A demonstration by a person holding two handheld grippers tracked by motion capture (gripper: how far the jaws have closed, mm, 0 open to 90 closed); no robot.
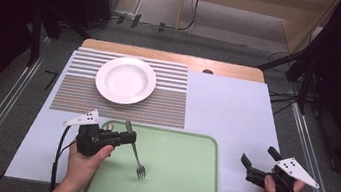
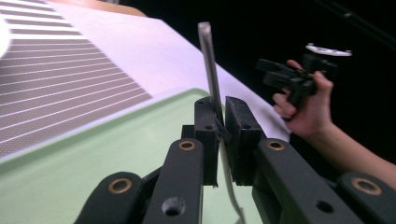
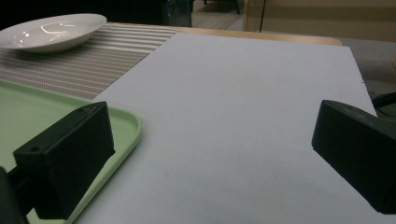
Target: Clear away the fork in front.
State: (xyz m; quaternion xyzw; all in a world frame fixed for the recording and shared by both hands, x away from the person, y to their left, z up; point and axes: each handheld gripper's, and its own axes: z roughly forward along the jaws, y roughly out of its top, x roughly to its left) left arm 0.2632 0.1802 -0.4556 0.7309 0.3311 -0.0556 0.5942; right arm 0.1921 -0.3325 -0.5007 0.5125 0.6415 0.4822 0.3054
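A metal fork (image 1: 138, 160) lies slanted over the green tray (image 1: 181, 183), tines toward me and handle pointing away. My left gripper (image 1: 127, 137) is at the tray's far left corner, shut on the fork's handle. In the left gripper view the handle (image 2: 210, 65) sticks up between the two pads (image 2: 205, 121), which stand close on it. My right gripper (image 1: 259, 156) hovers over the white table cover to the right of the tray, open, with nothing between its jaws (image 3: 210, 140). It is also seen in the left gripper view, held in a hand (image 2: 280, 72).
A white deep plate (image 1: 125, 80) sits on a striped placemat (image 1: 167, 105) beyond the tray. The white cover (image 1: 226, 114) stretches to the right of the mat. The tray's rim (image 3: 133, 123) lies just left of the right gripper. Dark stands flank the table.
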